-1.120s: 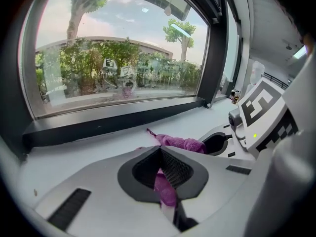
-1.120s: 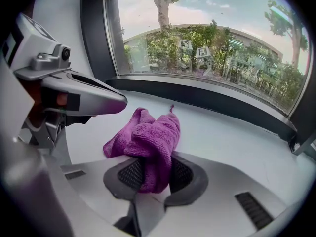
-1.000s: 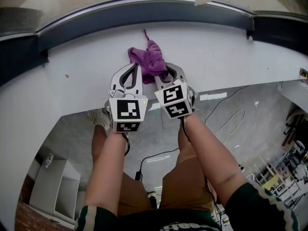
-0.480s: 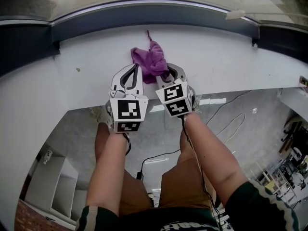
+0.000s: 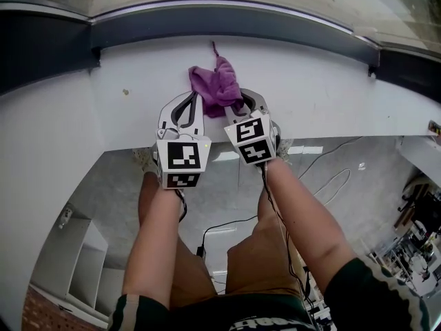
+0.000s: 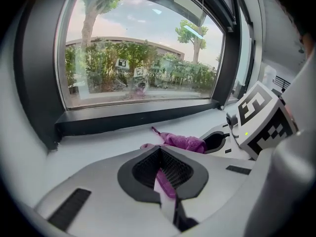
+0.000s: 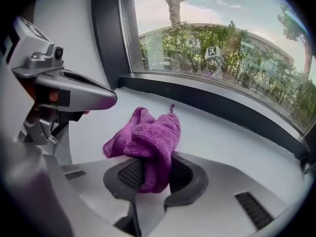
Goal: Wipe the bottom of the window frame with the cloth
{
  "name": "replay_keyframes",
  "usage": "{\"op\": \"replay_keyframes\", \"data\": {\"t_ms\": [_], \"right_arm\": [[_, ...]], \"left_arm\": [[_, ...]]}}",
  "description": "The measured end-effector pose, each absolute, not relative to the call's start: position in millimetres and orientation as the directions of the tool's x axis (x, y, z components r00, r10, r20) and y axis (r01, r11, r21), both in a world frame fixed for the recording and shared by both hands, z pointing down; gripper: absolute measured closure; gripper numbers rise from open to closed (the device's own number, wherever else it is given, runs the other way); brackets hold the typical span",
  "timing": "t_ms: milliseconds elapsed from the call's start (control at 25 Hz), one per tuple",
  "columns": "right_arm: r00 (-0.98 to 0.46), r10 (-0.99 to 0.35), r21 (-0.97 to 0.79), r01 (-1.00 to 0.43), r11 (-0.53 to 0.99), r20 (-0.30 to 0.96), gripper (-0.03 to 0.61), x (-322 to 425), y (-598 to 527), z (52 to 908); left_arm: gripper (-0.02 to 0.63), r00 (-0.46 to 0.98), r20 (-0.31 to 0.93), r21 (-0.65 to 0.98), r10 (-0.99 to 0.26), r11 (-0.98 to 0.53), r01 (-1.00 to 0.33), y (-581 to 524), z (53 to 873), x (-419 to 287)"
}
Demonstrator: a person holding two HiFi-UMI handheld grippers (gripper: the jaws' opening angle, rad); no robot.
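While our right tool (image 5: pixel 236 104) sits just beside our left tool (image 5: pixel 197 95) over the white sill (image 5: pixel 324 95), the purple cloth (image 5: pixel 215 81) lies bunched on that sill right ahead of the 2 of them. Its bulk is apart from the dark bottom of the window frame (image 5: pixel 227 21). Our right tool is clamped on the cloth's near end, and the folds rise out of its pads and spill forward. Our left tool has its jaws drawn together, a thin purple strip of cloth showing between the pads and a cloth corner at the tip.
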State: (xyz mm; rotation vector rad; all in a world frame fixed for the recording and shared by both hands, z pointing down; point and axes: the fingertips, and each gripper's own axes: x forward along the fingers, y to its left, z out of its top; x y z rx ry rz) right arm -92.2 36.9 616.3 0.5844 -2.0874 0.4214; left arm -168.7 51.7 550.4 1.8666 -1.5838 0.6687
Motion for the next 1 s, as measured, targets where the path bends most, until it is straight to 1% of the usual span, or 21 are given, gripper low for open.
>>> {"op": "replay_keyframes", "data": {"t_ms": [480,720,1000], "right_arm": [[-0.476,-0.239,-0.065,-0.538,0.840,0.846,0.476,-108.5,41.3,617.3],[-0.499,-0.231,-0.078,-0.523,0.849,0.835,0.476,-131.6,51.9,615.7],[-0.523,-0.217,-0.082,-0.489,0.869,0.824,0.476,-159.5,65.0,614.7]], "left_arm": [[0.604,0.140,0.713,0.122,-0.688,-0.075,-0.990,66.8,555.9,-188.7],[0.604,0.129,0.717,0.122,-0.685,-0.058,-0.991,78.8,557.4,-198.7],[0.604,0.078,0.724,0.117,-0.686,0.011,-0.993,94.3,561.2,-230.7]]}}
